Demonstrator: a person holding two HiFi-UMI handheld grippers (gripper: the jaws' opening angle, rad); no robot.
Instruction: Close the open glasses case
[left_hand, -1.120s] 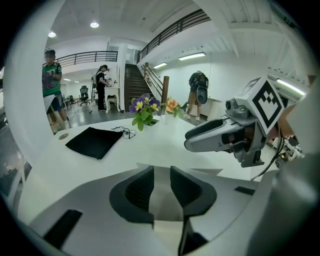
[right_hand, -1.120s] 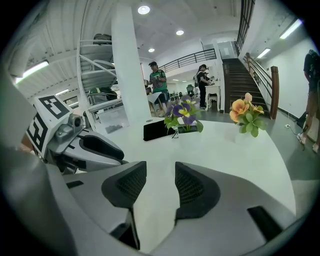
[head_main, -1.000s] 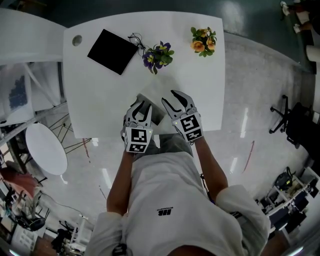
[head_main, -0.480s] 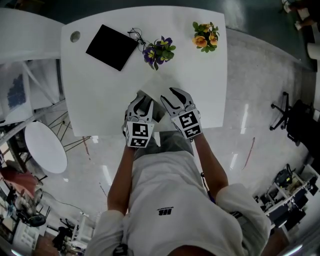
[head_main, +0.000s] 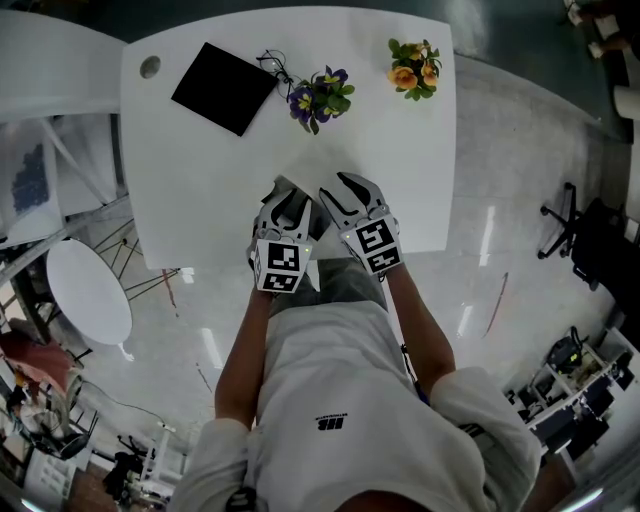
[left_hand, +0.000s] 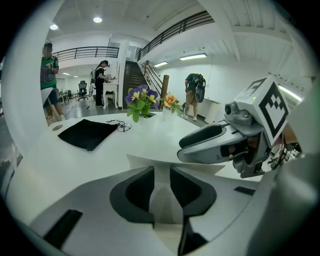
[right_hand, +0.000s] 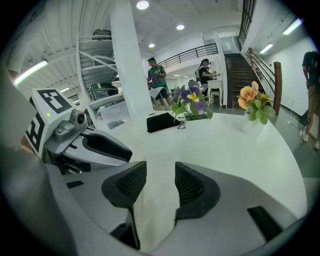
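Observation:
The glasses case is a flat grey-white folding case near the front edge of the white table. Both grippers meet over it and hide most of it. My left gripper is shut on one white panel of the case, which runs between its dark pads. My right gripper comes in from the right, and a pale panel of the case fills the gap between its ribbed pads. The gripper tips are nearly touching each other.
A black cloth lies at the back left, with a pair of glasses beside it. A purple flower bunch and an orange one stand at the back. A round white stool is left of the table. People stand far behind.
Both grippers have edged a little further onto the table and closer together. Less of the case's grey panel shows between them than a second ago.

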